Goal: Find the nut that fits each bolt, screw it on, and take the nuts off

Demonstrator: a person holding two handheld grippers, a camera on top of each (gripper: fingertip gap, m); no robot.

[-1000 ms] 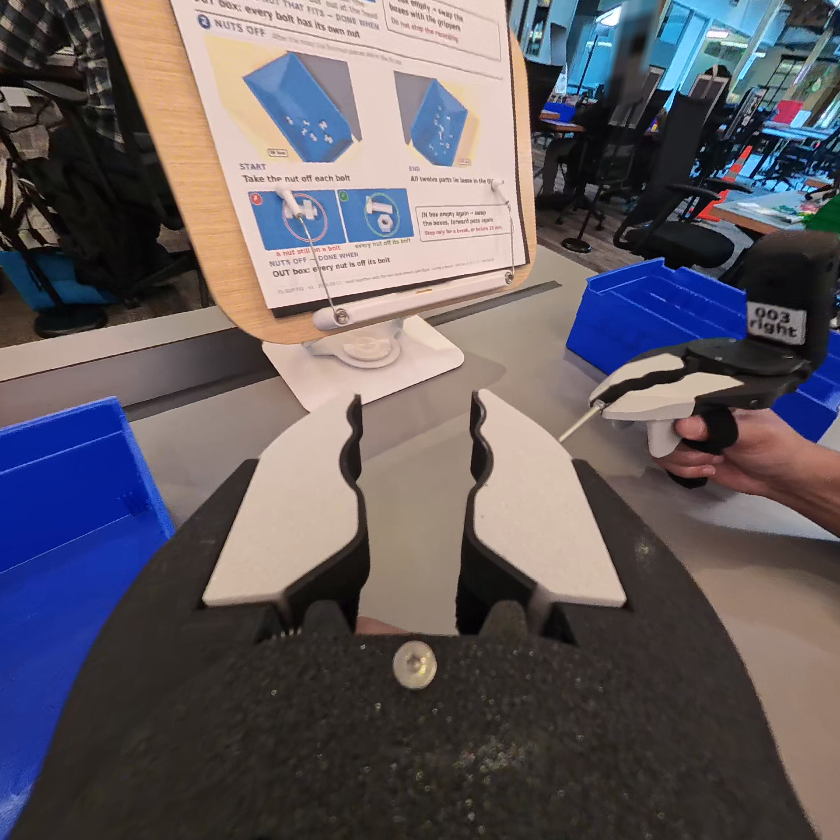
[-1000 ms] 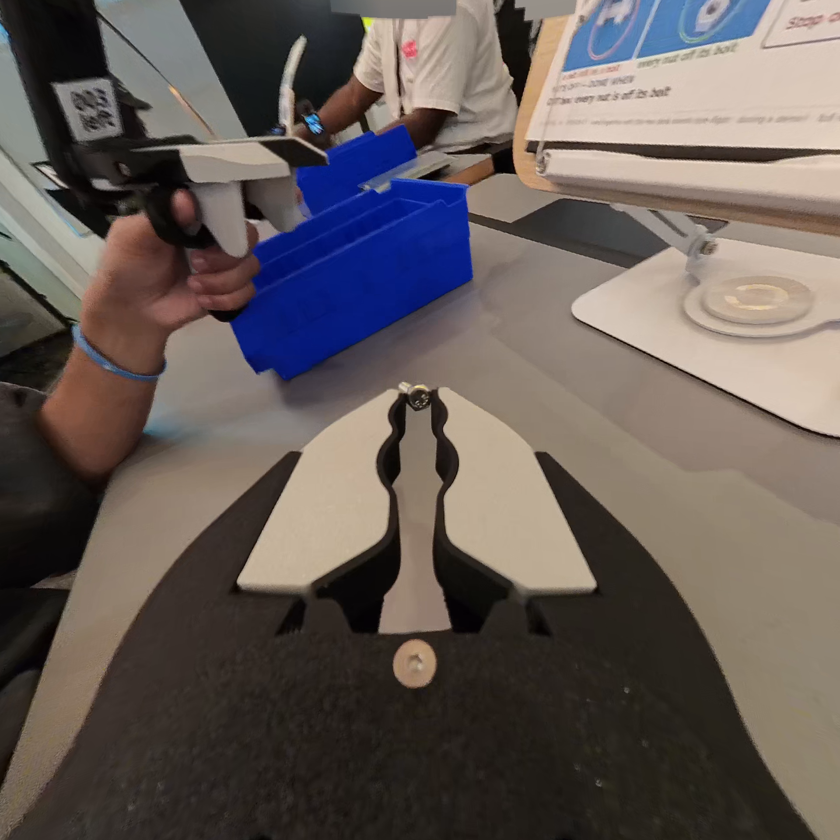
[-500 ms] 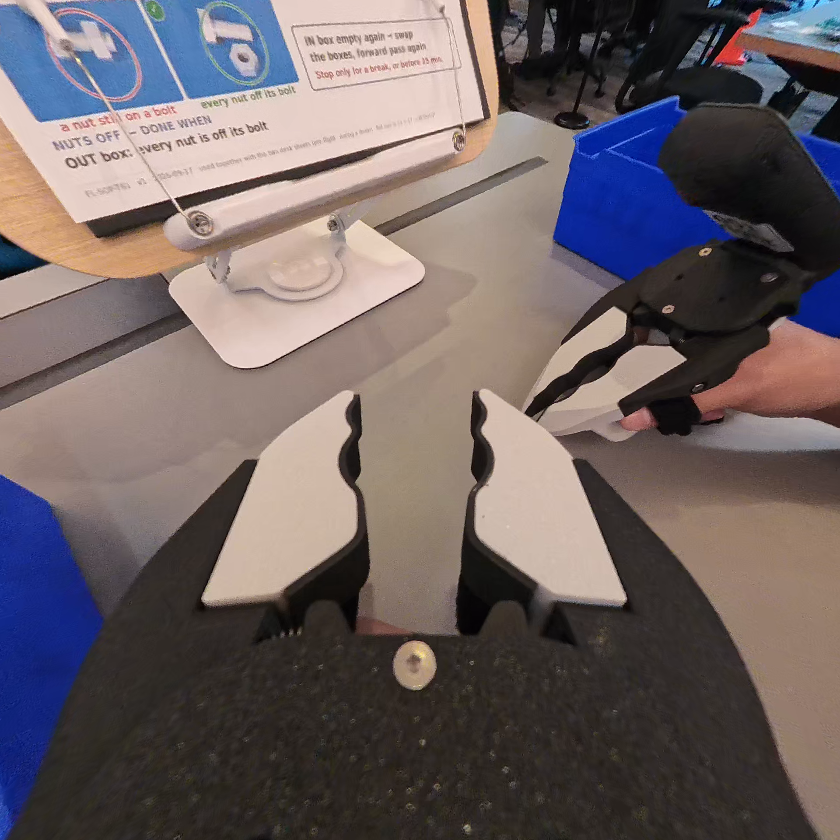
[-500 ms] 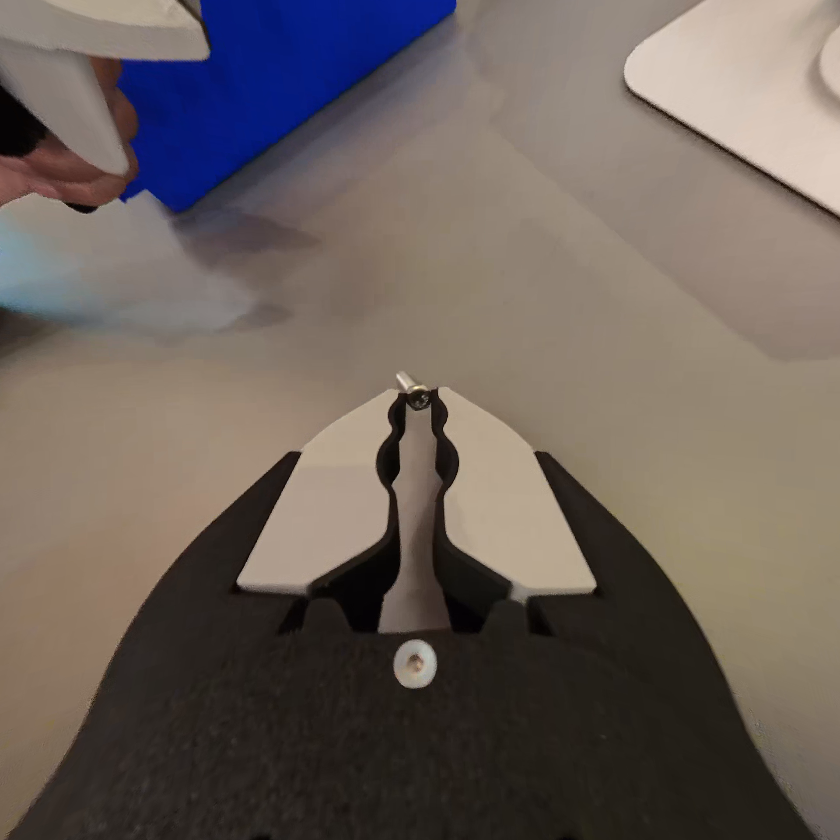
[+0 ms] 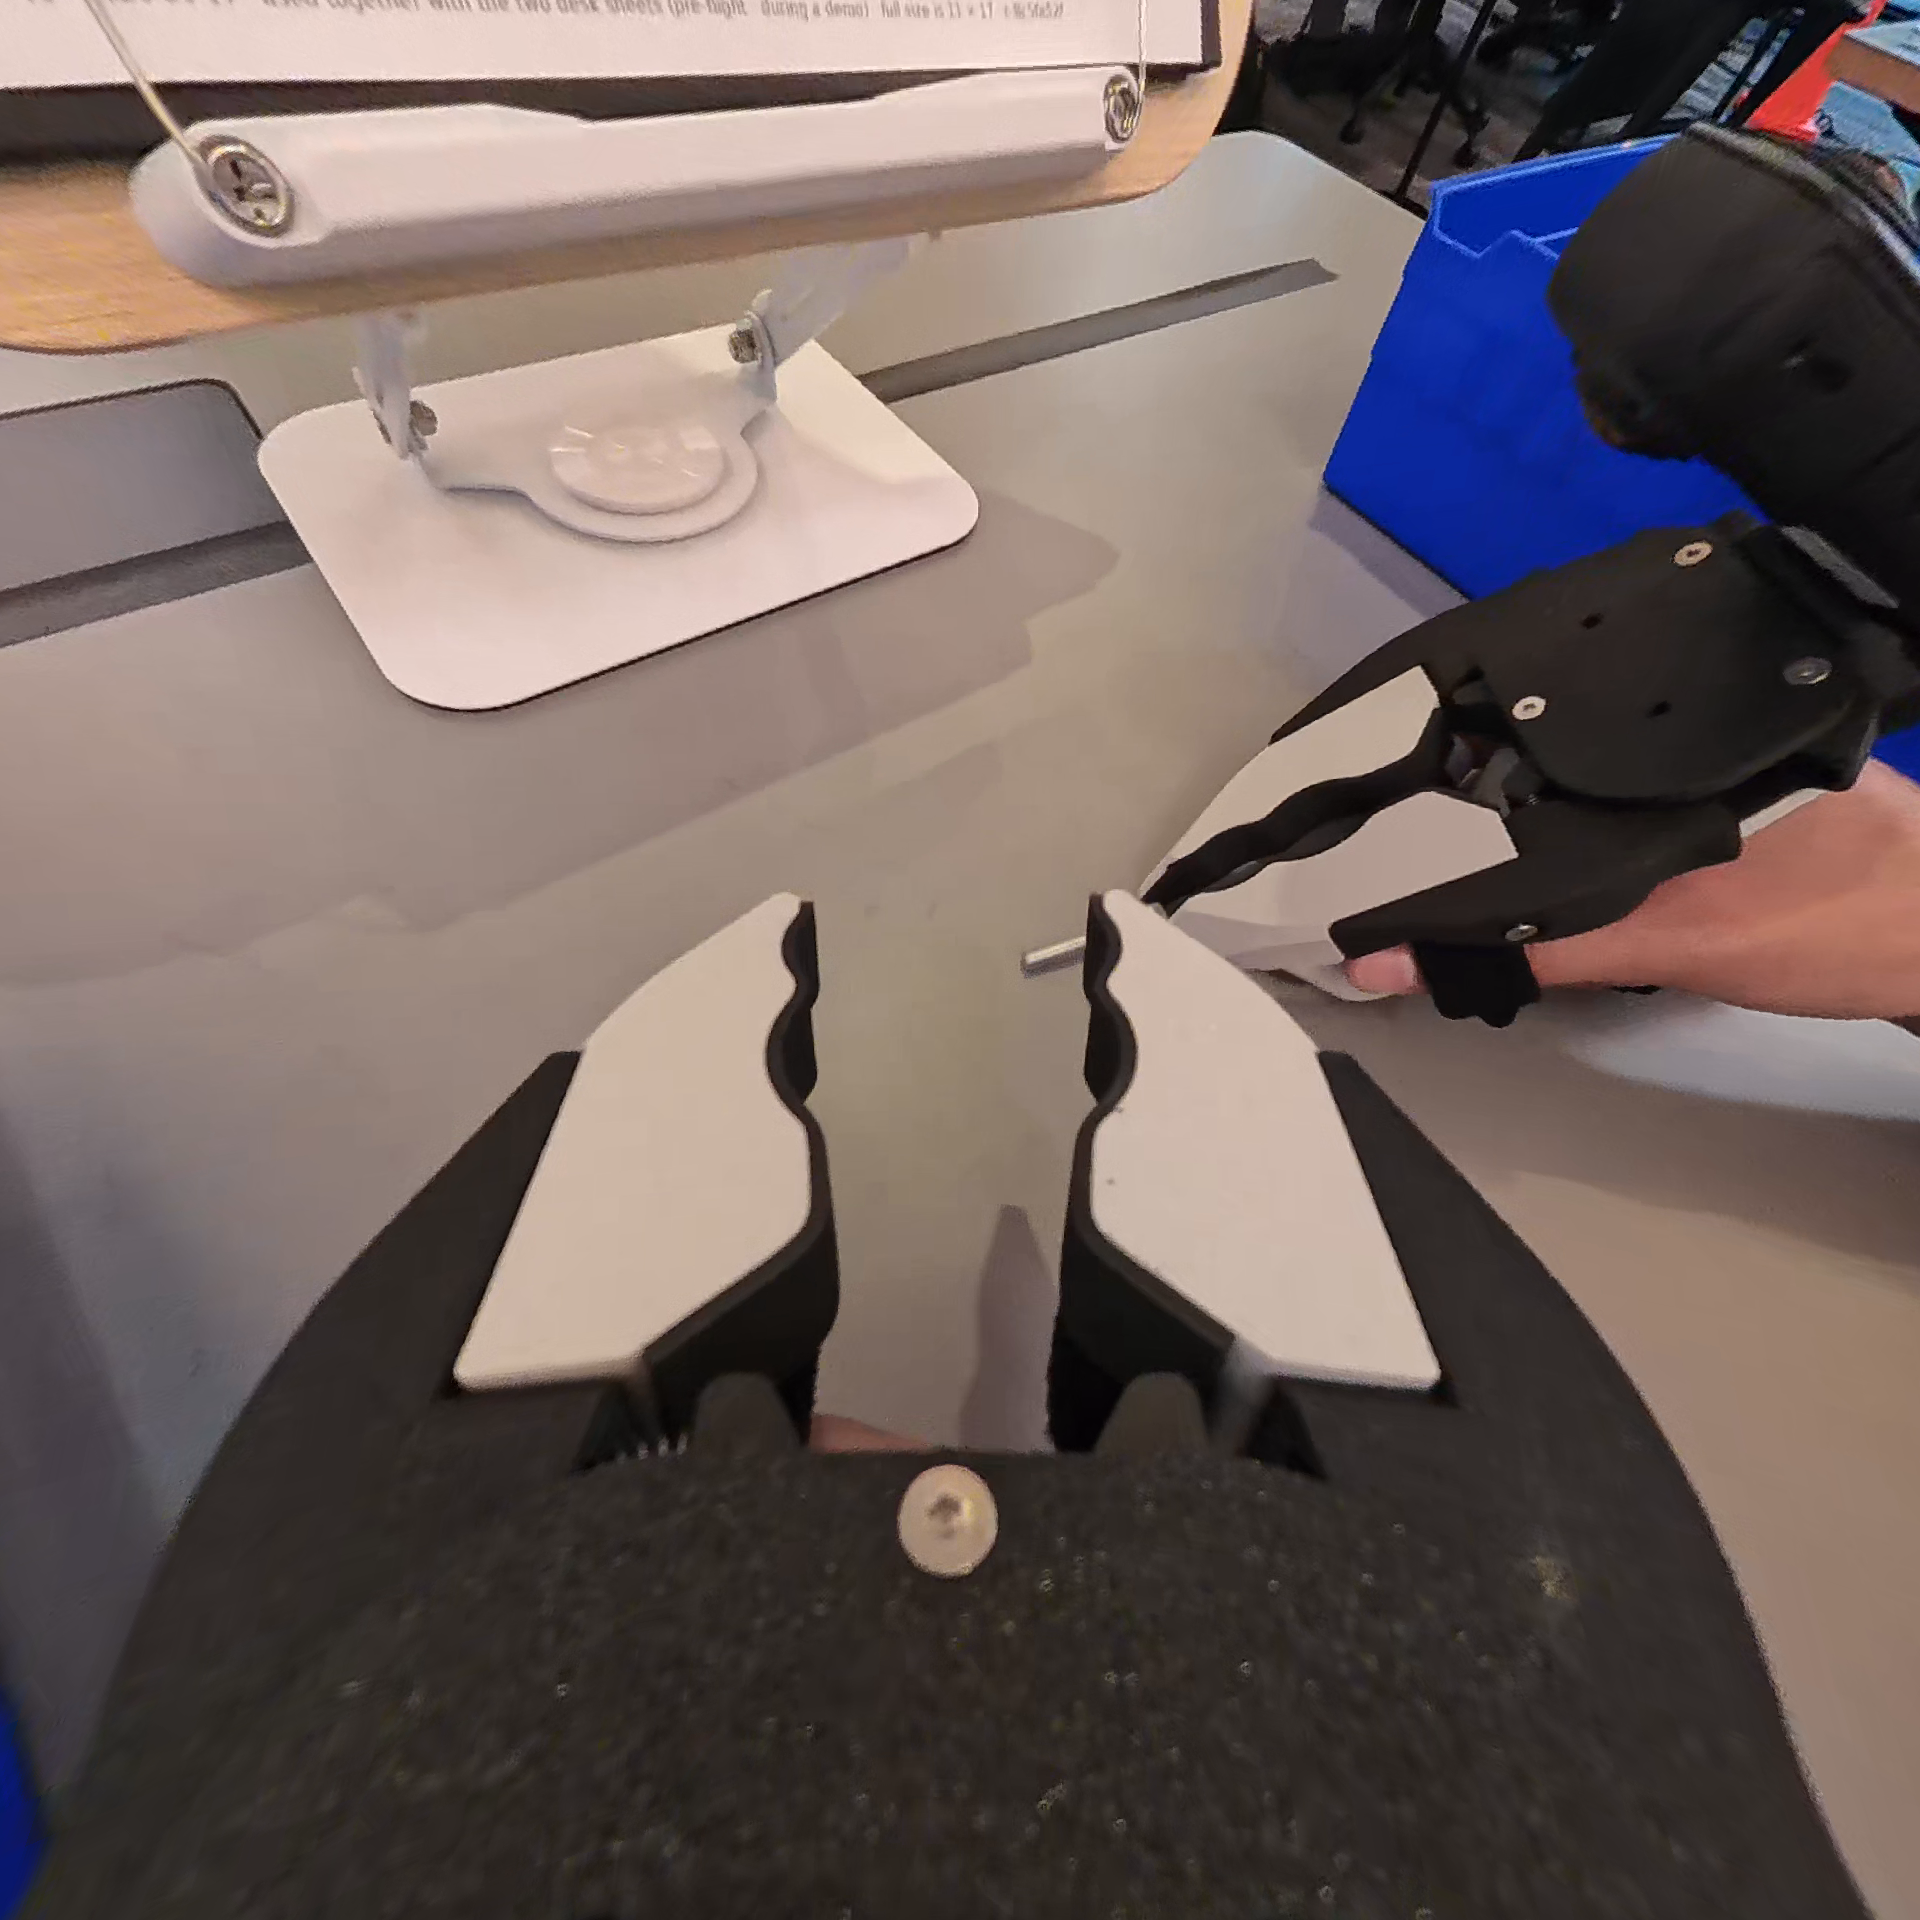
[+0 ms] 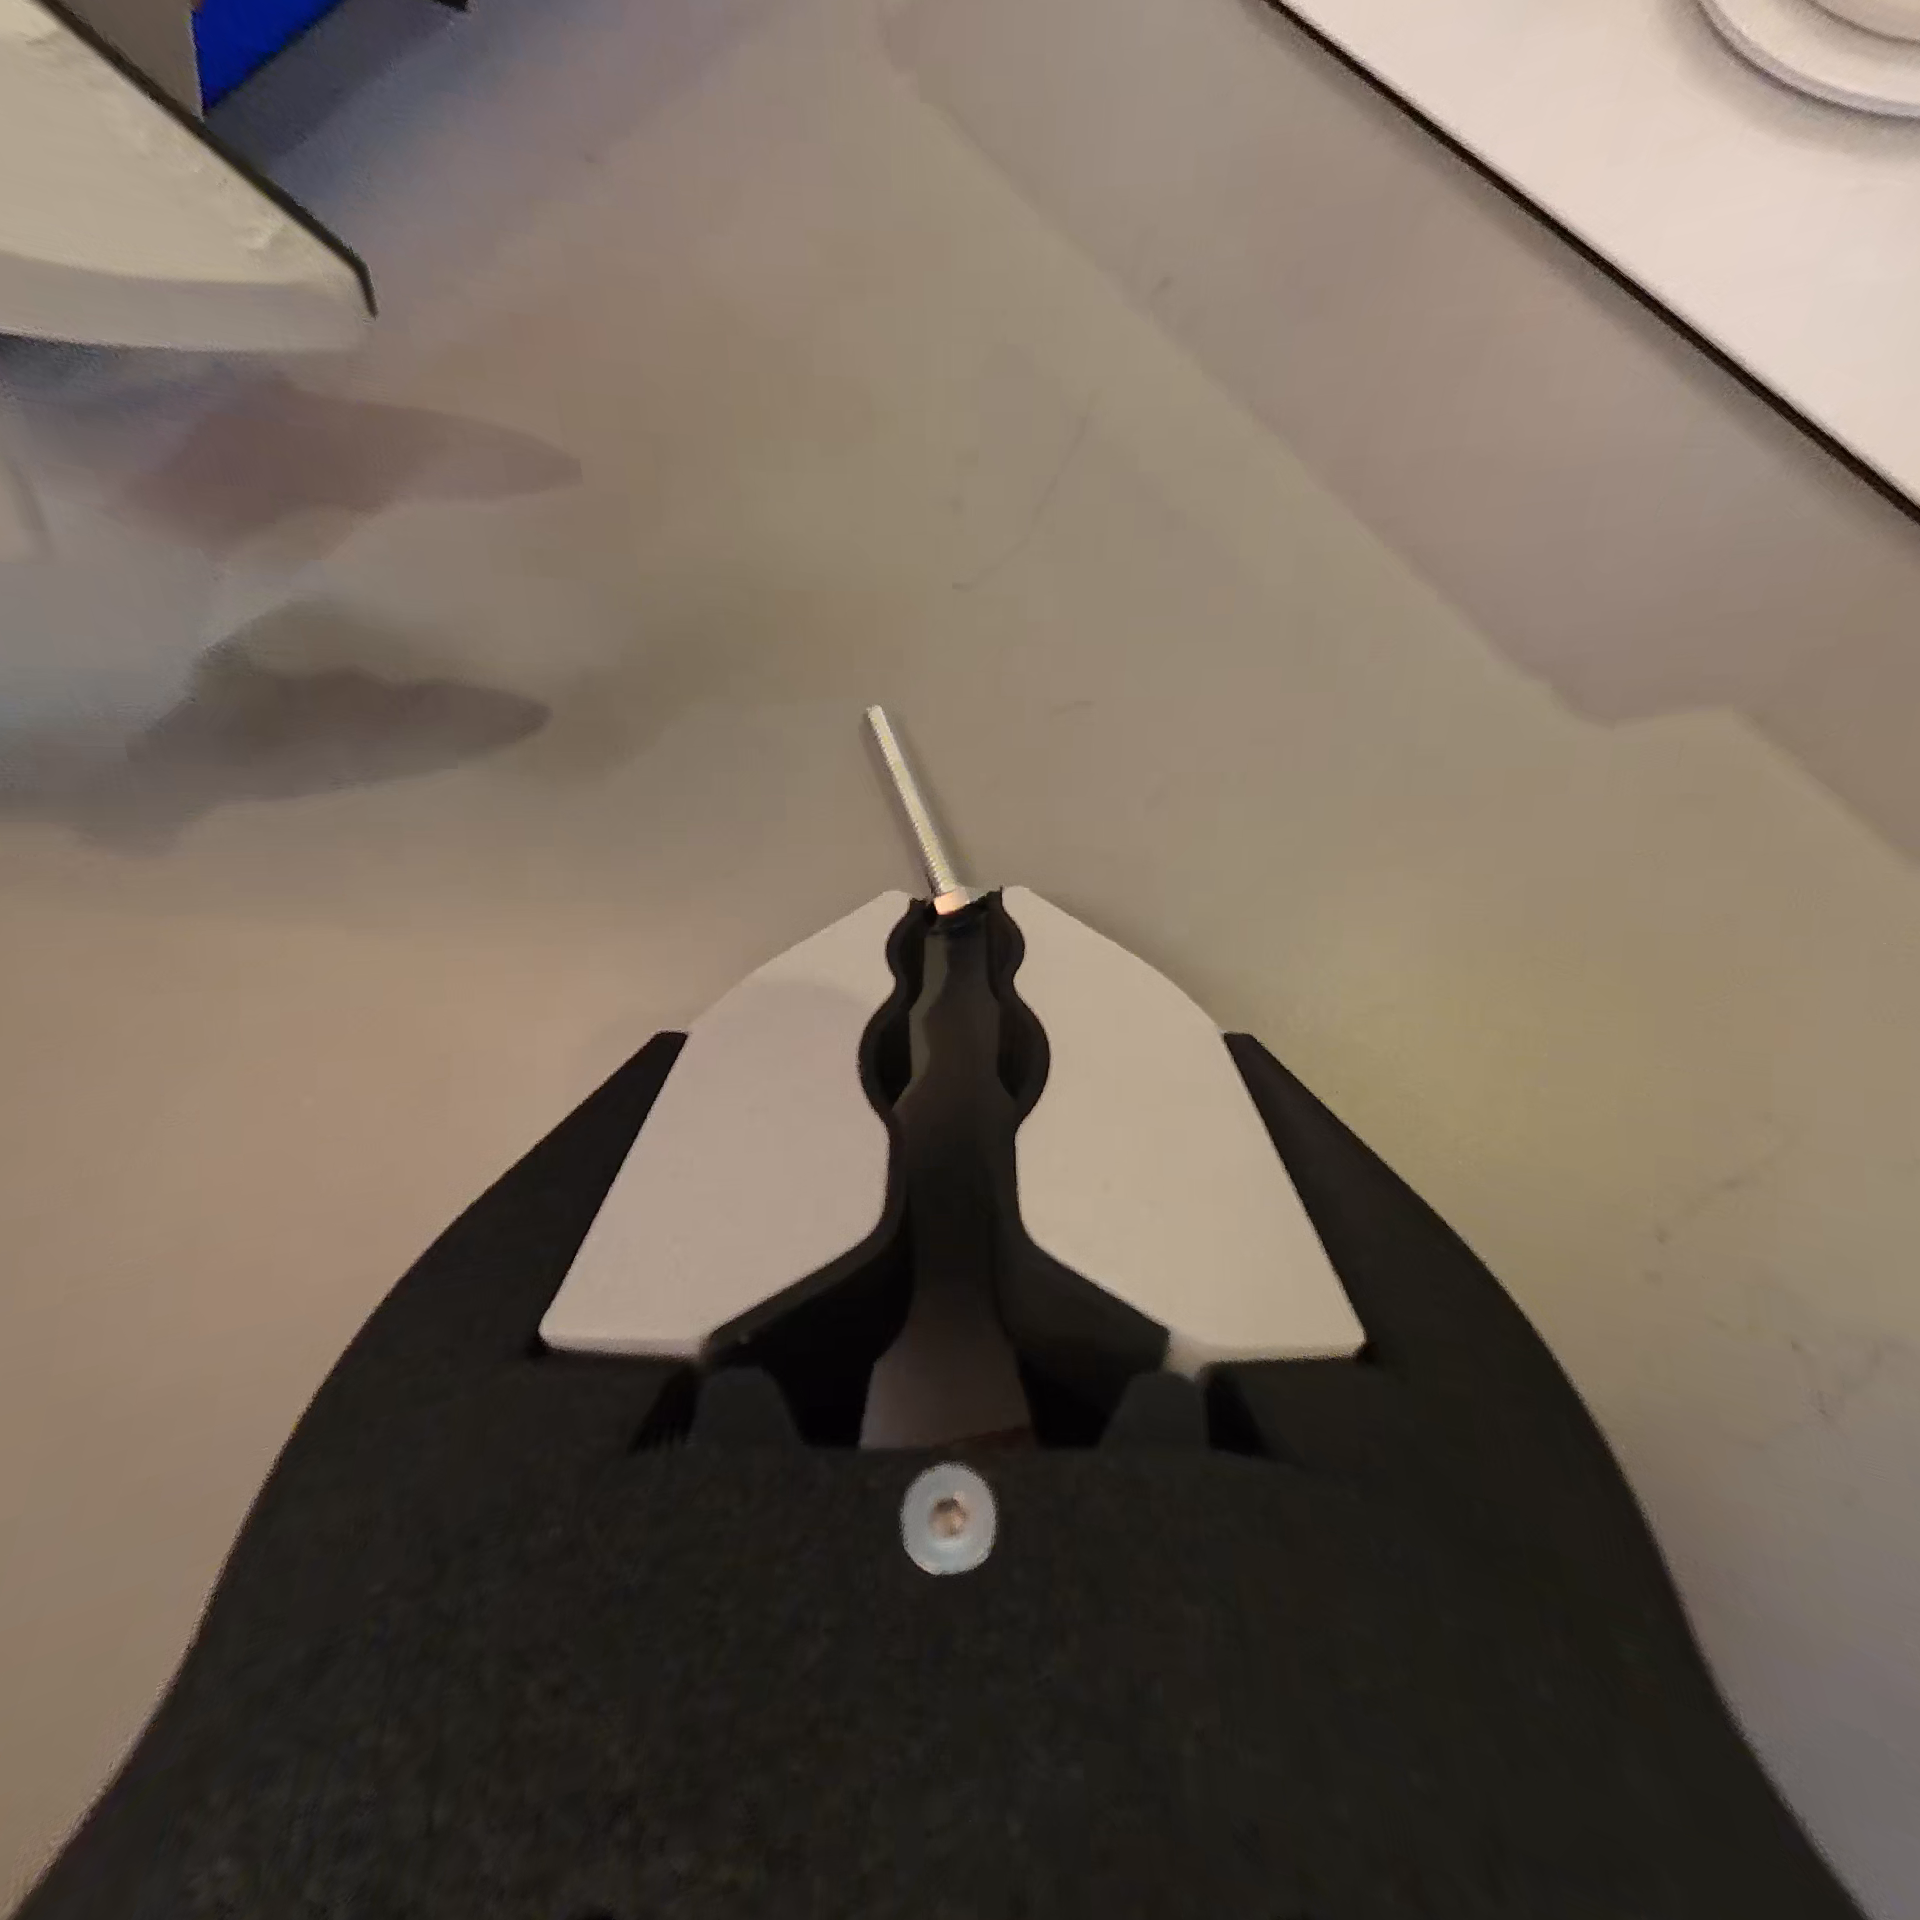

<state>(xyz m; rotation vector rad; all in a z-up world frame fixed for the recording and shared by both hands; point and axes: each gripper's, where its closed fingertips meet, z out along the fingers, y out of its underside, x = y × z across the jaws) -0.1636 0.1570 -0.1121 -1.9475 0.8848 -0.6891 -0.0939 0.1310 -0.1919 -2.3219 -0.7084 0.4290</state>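
Bolt (image 6: 918, 810): a thin threaded shaft is gripped at its head end by the right gripper (image 6: 954, 902), and its free end points forward and down toward the table (image 6: 1351, 831). No separate nut can be made out on it.

Right gripper jaws: nearly closed, pinched on the bolt at the very tips. Only a narrow wavy slot is left behind the tips.

Left gripper (image 5: 948, 920): its jaws are spread wide and nothing is held between them. In the left wrist view, the bolt tip (image 5: 1051, 954) is seen just beside the right-hand fingertip (image 5: 1117, 914), not yet between the 2 fingers.

Hand (image 5: 1704, 935): wrapped around the right gripper's handle, low over the table.

Stand (image 5: 613, 520): a white base plate is set farther back on the table, carrying a wooden board (image 5: 623, 260) with an instruction sheet.

Bin (image 5: 1475, 436): a blue bin is seen at the far right, behind the right gripper.

Risk, slip: since the bolt is held only at the tips, it could be twisted out or dropped if pushed sideways.

Risk, misalignment: the bolt could be struck by the left finger rather than received between the jaws, because it lies off-centre.

Risk, table contact: the shaft could be levered loose if its tip is driven into the table.
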